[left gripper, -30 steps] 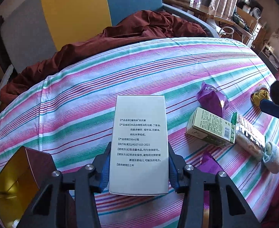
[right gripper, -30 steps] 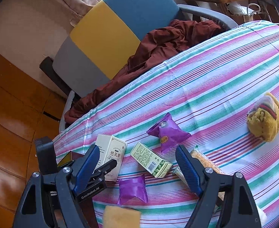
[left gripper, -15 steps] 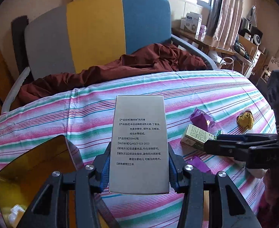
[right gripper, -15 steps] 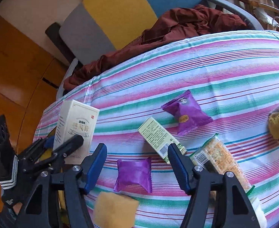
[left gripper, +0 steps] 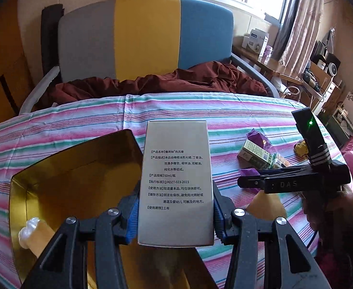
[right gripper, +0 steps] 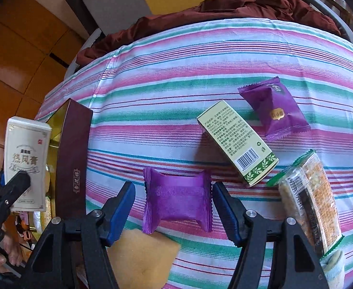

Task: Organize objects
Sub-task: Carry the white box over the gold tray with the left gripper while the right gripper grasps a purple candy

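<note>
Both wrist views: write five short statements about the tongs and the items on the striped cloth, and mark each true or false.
1. The left tongs are shut on the white box. True.
2. The right tongs grip the square purple packet. False: their jaws stand open on either side of it, not touching.
3. The green-trimmed box stands upright. False: it lies flat on the striped cloth.
4. The gold-lined tin is open, with something pale inside its near corner. True.
5. The other purple packet lies inside the tin. False: it lies on the cloth beside the green-trimmed box.
</note>
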Available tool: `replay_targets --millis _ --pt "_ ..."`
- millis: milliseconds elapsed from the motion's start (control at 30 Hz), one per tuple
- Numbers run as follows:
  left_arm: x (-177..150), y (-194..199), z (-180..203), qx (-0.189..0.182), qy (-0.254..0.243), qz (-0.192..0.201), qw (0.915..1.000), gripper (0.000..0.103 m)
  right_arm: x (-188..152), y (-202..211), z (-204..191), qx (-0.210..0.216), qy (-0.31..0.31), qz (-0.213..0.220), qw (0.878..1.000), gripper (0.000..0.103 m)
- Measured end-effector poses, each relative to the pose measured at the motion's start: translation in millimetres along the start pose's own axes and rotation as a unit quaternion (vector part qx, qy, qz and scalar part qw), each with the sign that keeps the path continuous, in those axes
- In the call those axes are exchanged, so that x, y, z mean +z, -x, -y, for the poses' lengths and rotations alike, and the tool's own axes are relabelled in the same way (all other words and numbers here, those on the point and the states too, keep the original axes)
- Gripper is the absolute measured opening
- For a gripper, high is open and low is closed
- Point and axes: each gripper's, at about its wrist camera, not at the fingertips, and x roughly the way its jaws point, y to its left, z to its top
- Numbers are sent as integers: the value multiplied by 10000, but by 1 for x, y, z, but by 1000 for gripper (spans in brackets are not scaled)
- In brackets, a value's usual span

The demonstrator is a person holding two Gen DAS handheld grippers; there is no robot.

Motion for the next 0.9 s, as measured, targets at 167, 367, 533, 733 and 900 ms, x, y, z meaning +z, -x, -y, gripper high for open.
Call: replay_targets --millis 167,367,533,733,900 --pt "-16 17 -20 65 265 65 9996 50 -3 -6 -5 -240 232 47 9994 62" --pt "-44 37 -53 162 769 51 9969 50 -3 -8 -7 -549 440 170 9974 45" --pt "-70 68 -92 390 1237 171 9914 50 -7 -9 -11 -716 601 225 9954 43" --pt "-105 122 -164 1053 1995 498 9730 50 -9 -9 -12 -782 574 286 9949 43" --pt "-130 145 -215 1295 2743 624 9508 50 -9 -10 -13 -877 573 333 9939 43"
